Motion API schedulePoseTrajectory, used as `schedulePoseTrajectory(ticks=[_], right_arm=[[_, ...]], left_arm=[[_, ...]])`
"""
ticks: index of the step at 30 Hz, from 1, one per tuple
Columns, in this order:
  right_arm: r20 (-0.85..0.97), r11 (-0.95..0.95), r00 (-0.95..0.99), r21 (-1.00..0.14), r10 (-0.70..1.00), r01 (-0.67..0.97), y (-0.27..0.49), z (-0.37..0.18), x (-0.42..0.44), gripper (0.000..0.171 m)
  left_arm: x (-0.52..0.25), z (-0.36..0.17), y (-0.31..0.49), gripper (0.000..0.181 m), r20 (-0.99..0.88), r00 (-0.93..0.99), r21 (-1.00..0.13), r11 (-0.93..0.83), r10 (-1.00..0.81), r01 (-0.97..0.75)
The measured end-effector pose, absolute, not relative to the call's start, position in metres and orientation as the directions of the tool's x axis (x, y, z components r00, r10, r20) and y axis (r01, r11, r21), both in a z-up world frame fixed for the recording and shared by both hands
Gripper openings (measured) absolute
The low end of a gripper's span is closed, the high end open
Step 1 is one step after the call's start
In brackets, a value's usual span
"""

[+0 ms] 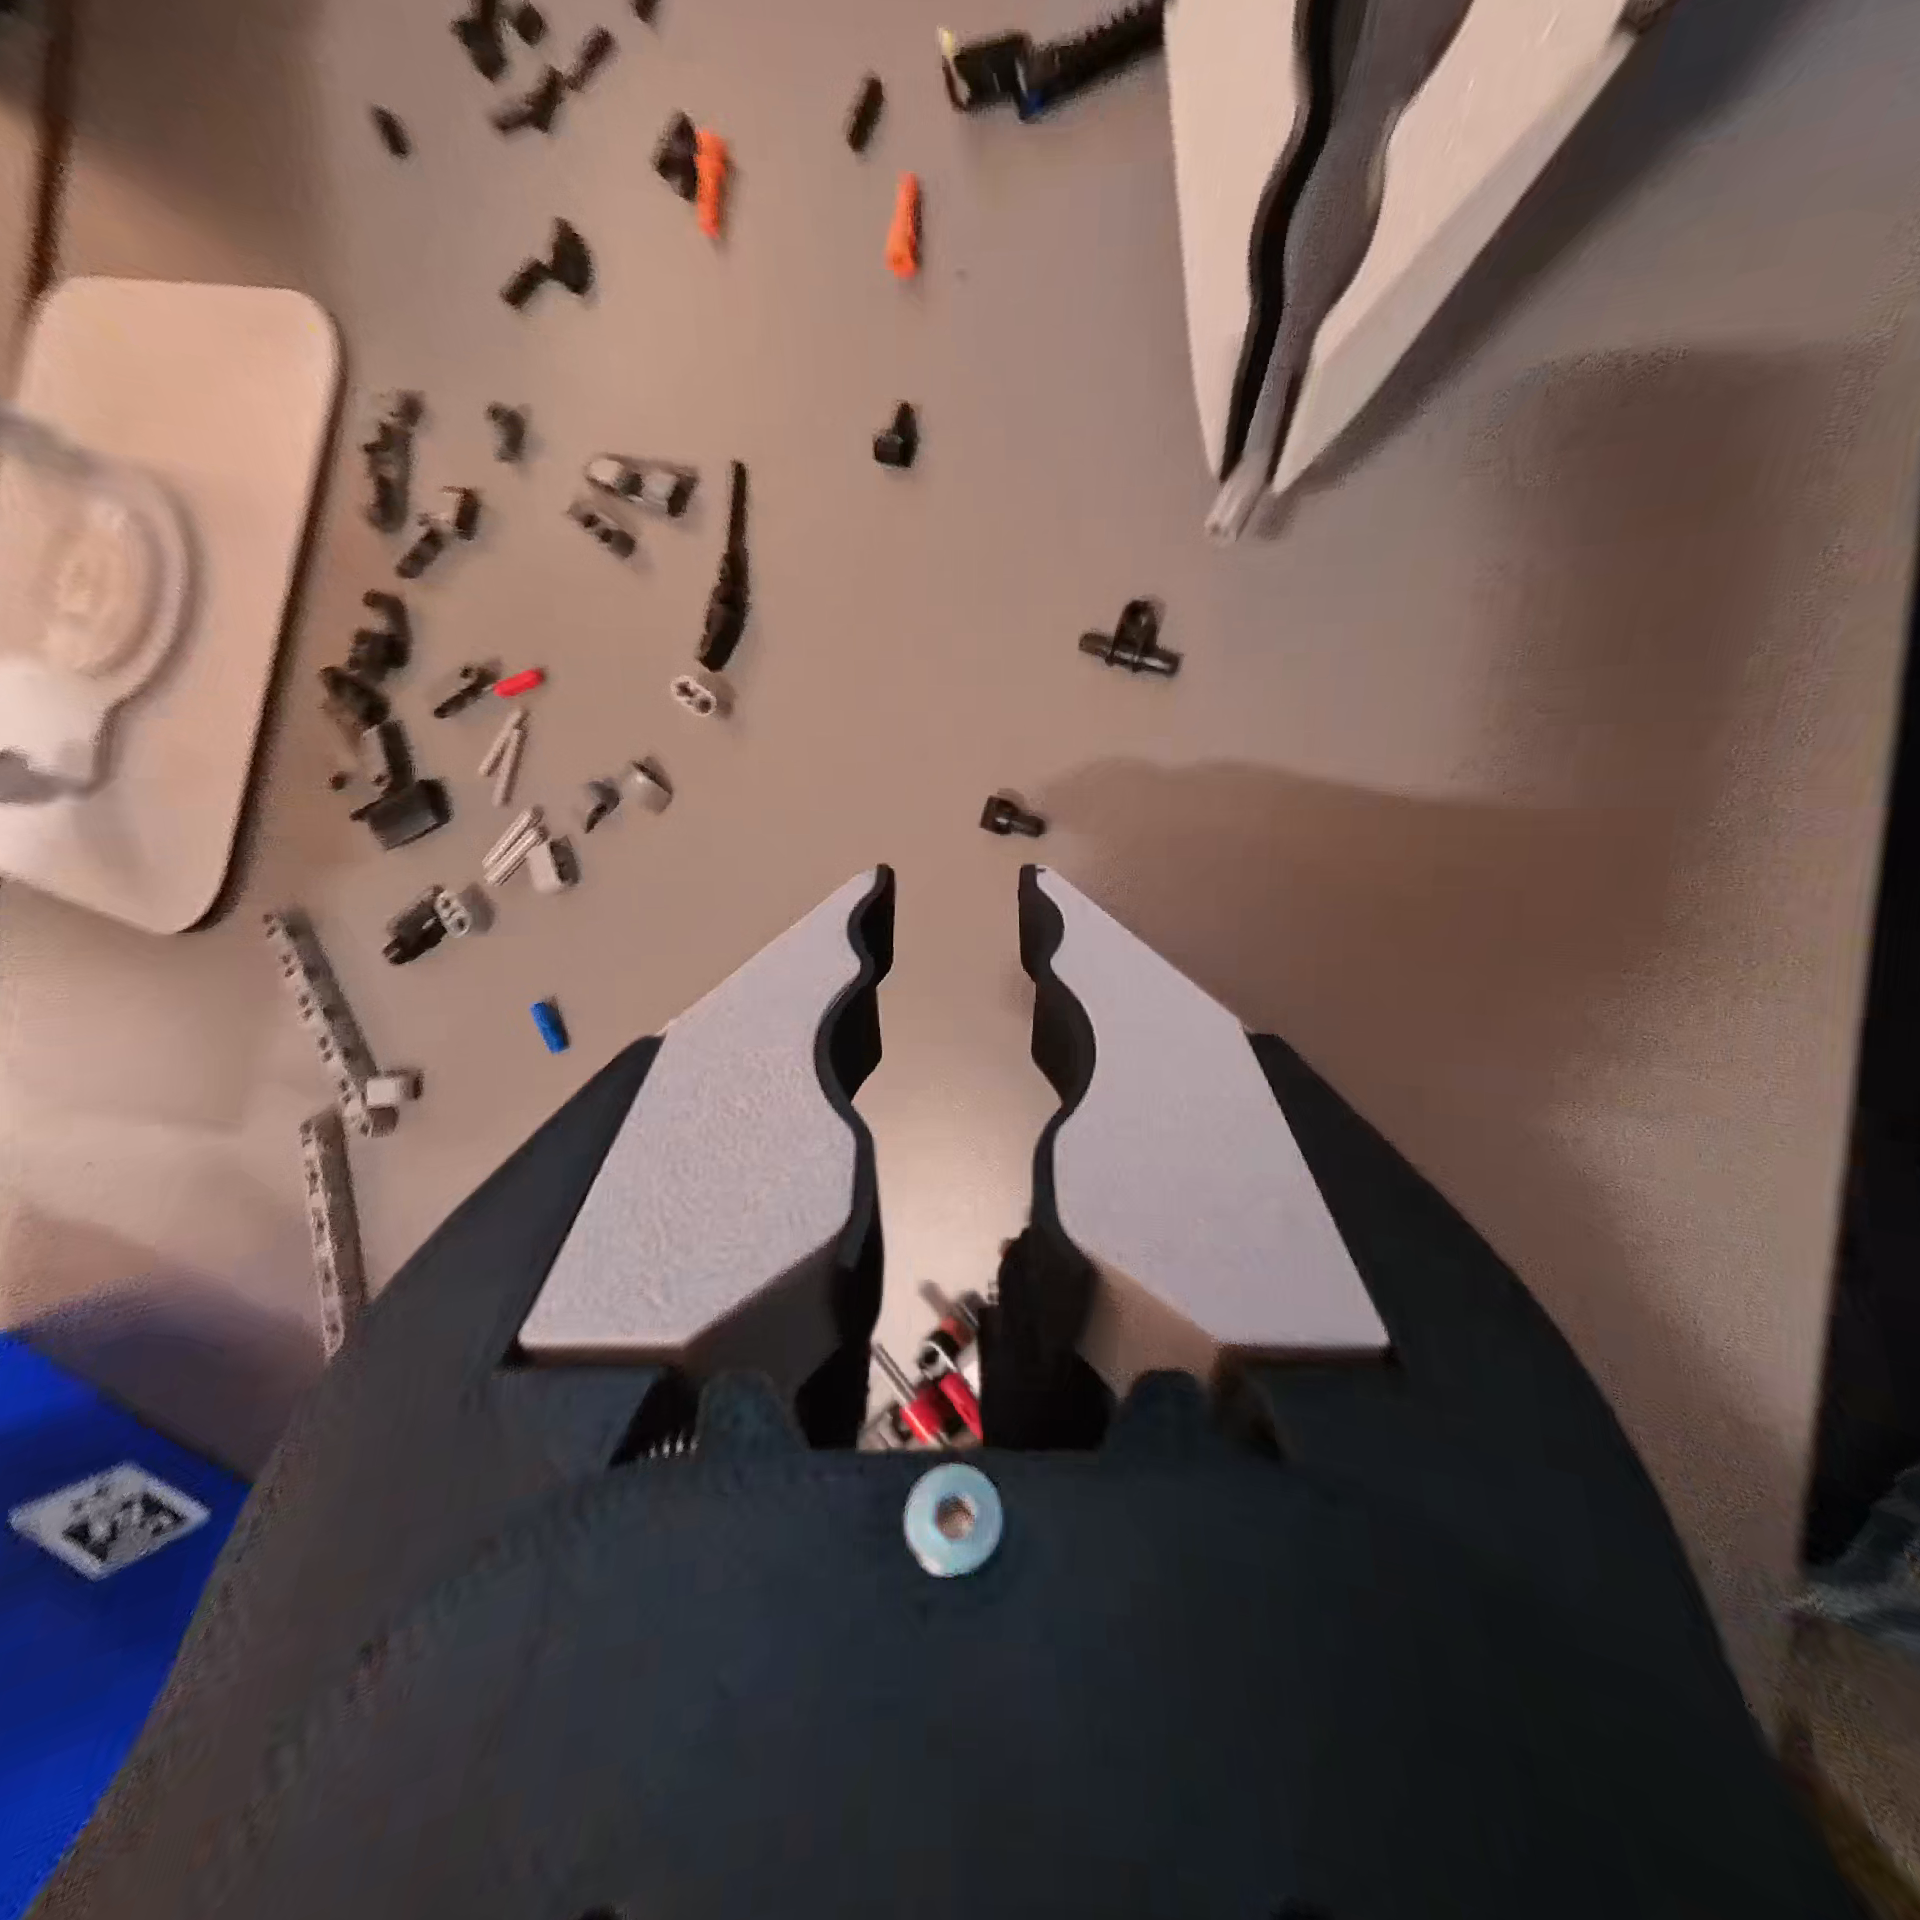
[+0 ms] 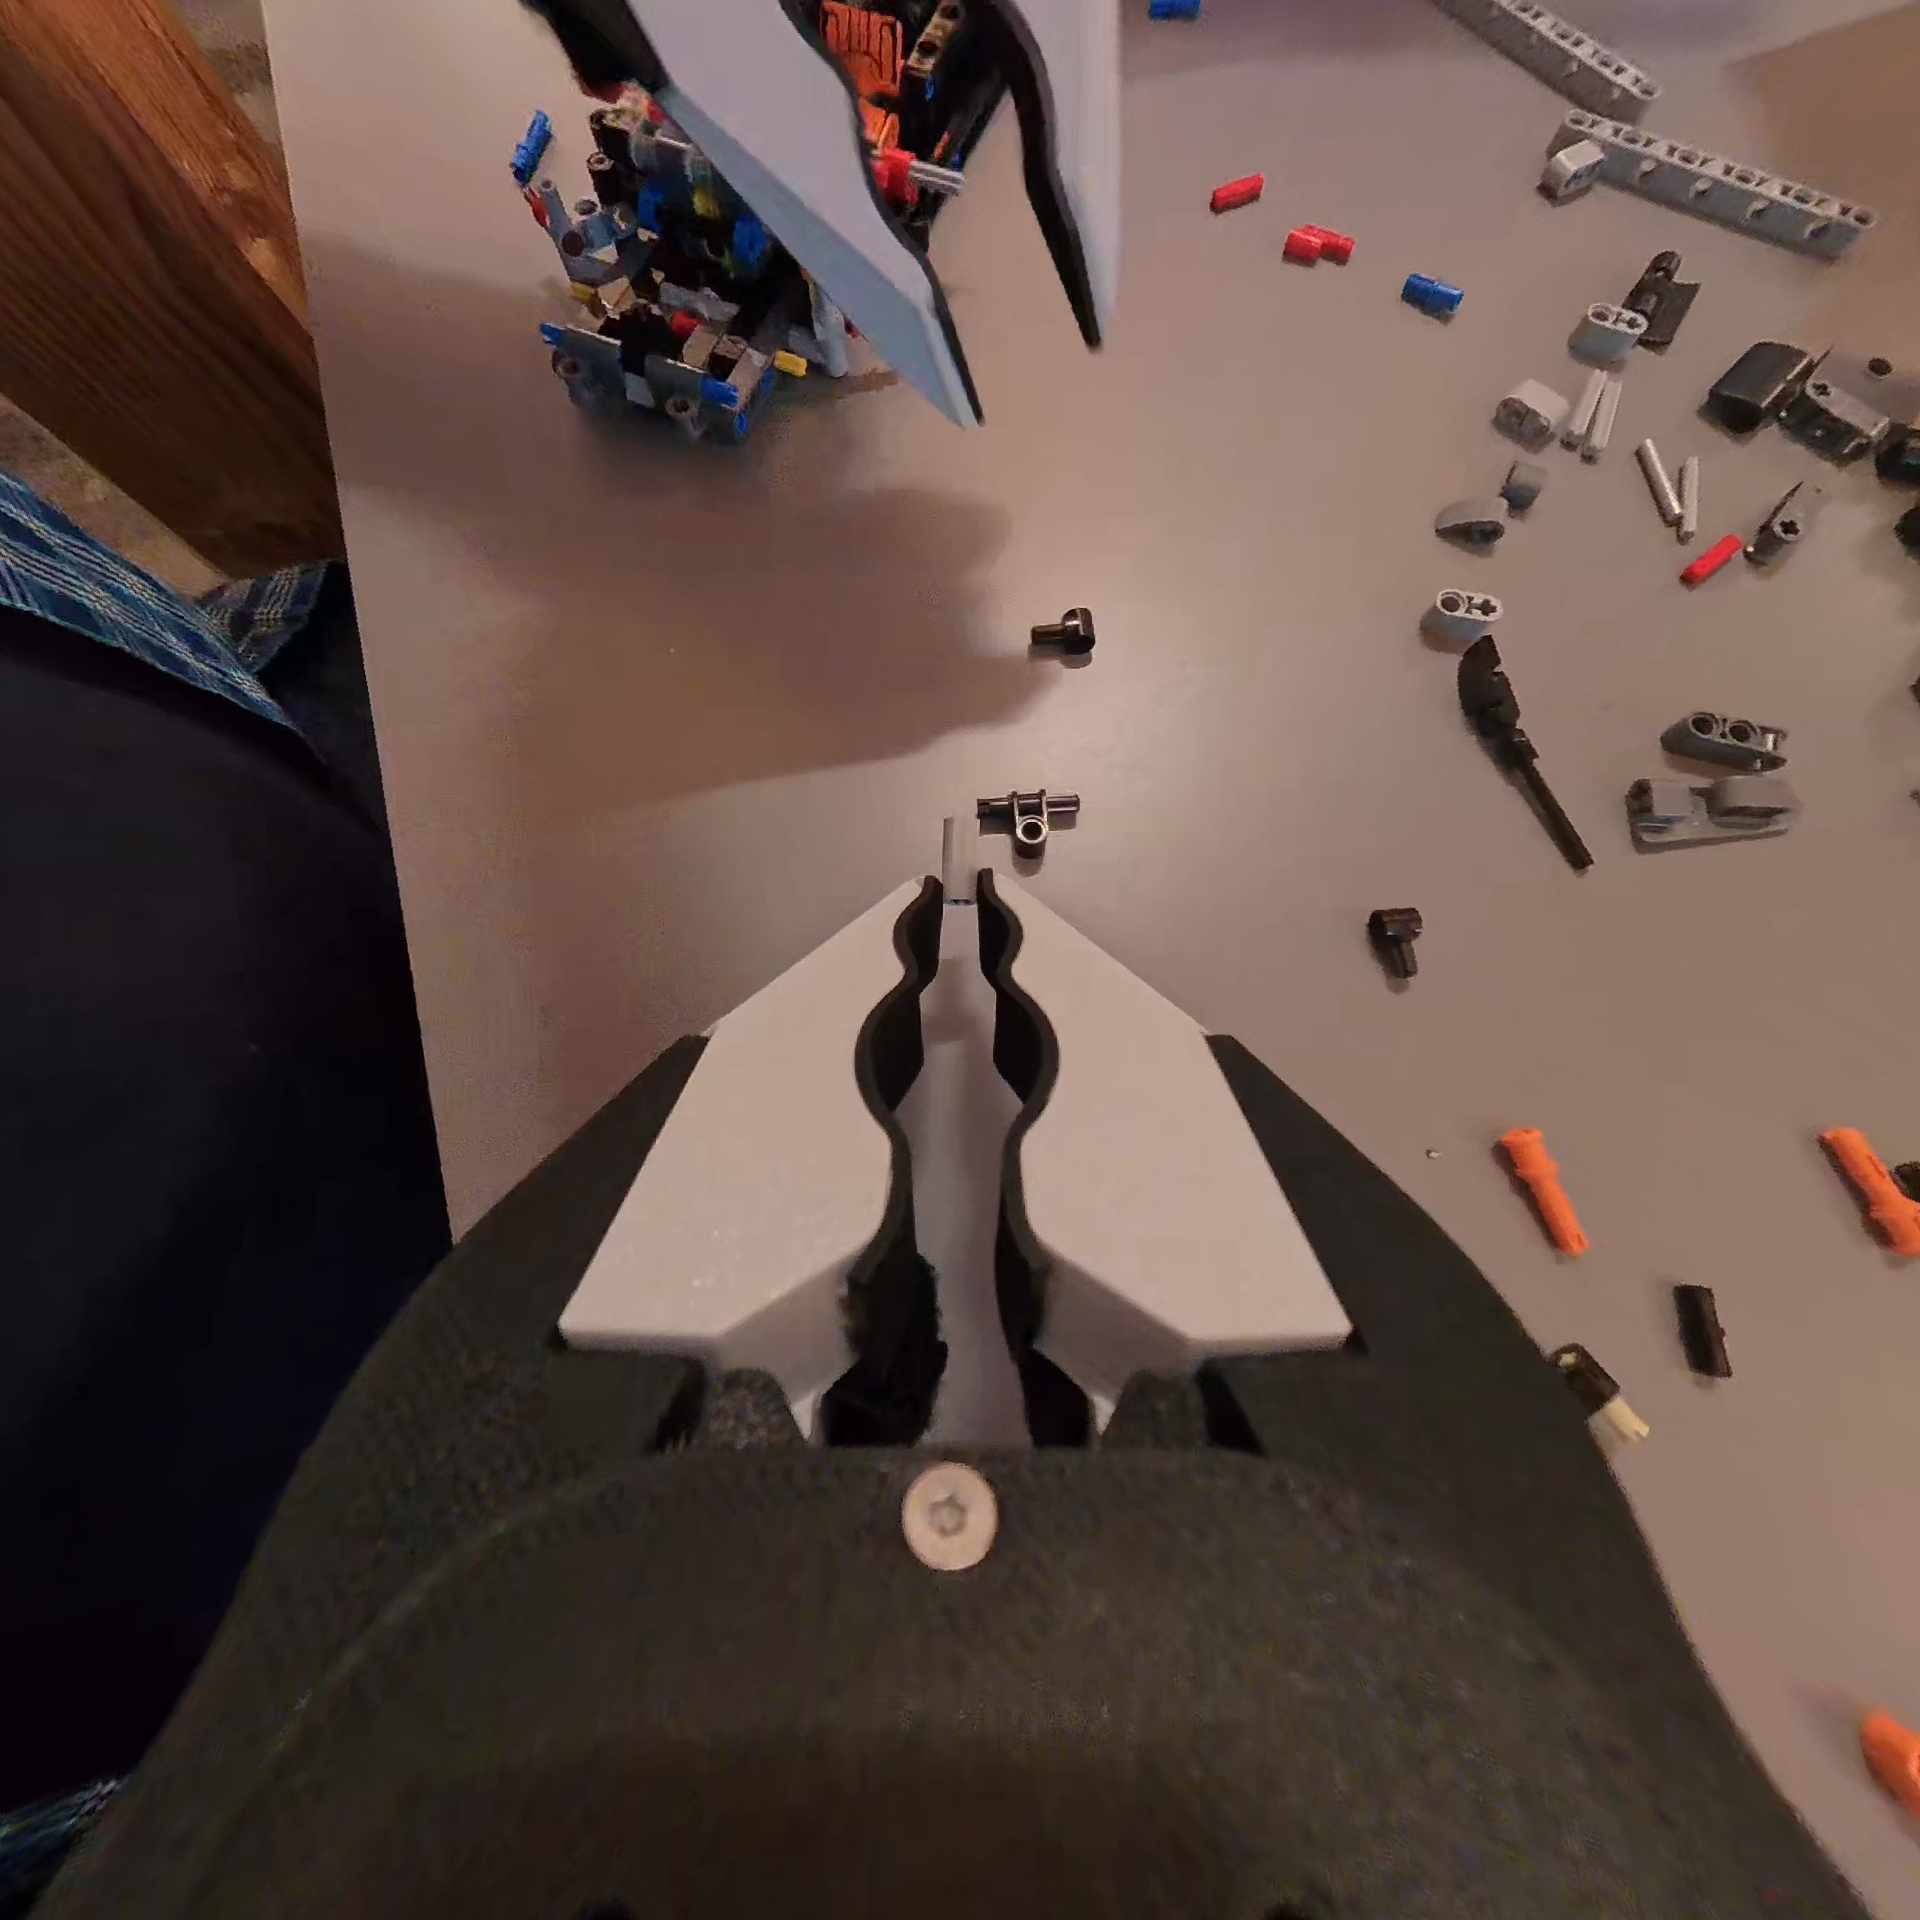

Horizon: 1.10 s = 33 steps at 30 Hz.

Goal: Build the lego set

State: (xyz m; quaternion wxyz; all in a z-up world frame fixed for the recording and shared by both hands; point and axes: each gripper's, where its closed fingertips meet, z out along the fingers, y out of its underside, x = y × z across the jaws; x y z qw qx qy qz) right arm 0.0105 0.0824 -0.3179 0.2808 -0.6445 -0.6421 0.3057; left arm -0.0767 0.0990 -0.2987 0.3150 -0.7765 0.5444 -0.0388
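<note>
- Two grippers are in play: the right gripper (image 2: 956, 891) is closed on a small light-grey pin (image 2: 957, 858), pinched only at the very tips, while the left gripper (image 1: 956, 883) is held with its jaws apart and nothing between them.
- Since so little of the grey pin is clamped, it could be twisted or squeezed out if it is pressed against anything at an angle — a drop onto the tabletop (image 2: 727, 644) would likely send it rolling.
- The partly built lego model (image 2: 675, 301) stands at the far left of the tabletop in the right wrist view, with the left gripper above it; the model could be tipped or pushed toward the near edge if it is not steadied when a part is pushed in.
- A black cross-shaped connector (image 2: 1029, 816) lies just beyond the right gripper's tips and a small black pin (image 2: 1065, 631) farther off — either could be knocked away by a low sweep.
- Loose pieces are scattered across the right side; orange pins (image 2: 1543, 1190) could be brushed aside.
- Motion blur in the left wrist view leaves small parts hard to identify, so a wrong piece might be picked.
</note>
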Motion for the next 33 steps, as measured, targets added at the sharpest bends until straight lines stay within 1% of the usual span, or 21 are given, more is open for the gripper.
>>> schedulePoseTrajectory(ticks=[2,8,14,18,26,33], right_arm=[[-0.027,-0.017,-0.006,-0.759,1.000,0.651,0.084,-0.317,0.013,0.005],[-0.022,-0.016,-0.001,-0.776,1.000,0.631,0.089,-0.314,0.015,0.005],[-0.029,-0.024,0.002,-0.777,1.000,0.629,0.093,-0.315,0.014,0.005],[-0.031,-0.030,0.009,-0.776,0.999,0.630,0.093,-0.315,0.012,0.005],[-0.035,-0.039,0.019,-0.773,0.999,0.633,0.093,-0.315,0.009,0.005],[-0.044,-0.057,0.037,-0.779,0.998,0.625,0.093,-0.311,0.007,0.005]], left_arm=[[-0.076,-0.314,0.106,0.023,-0.259,0.341,-0.480,-0.186,-0.904,-0.857],[-0.073,-0.337,0.117,0.022,-0.207,0.248,-0.433,-0.139,-0.946,-0.891],[-0.072,-0.348,0.115,0.022,-0.160,0.239,-0.437,-0.148,-0.958,-0.887],[-0.070,-0.349,0.112,0.019,-0.123,0.248,-0.467,-0.165,-0.961,-0.869],[-0.067,-0.350,0.105,0.009,-0.089,0.270,-0.503,-0.191,-0.959,-0.843],[-0.066,-0.350,0.094,0.011,-0.081,0.252,-0.467,-0.186,-0.964,-0.864]])
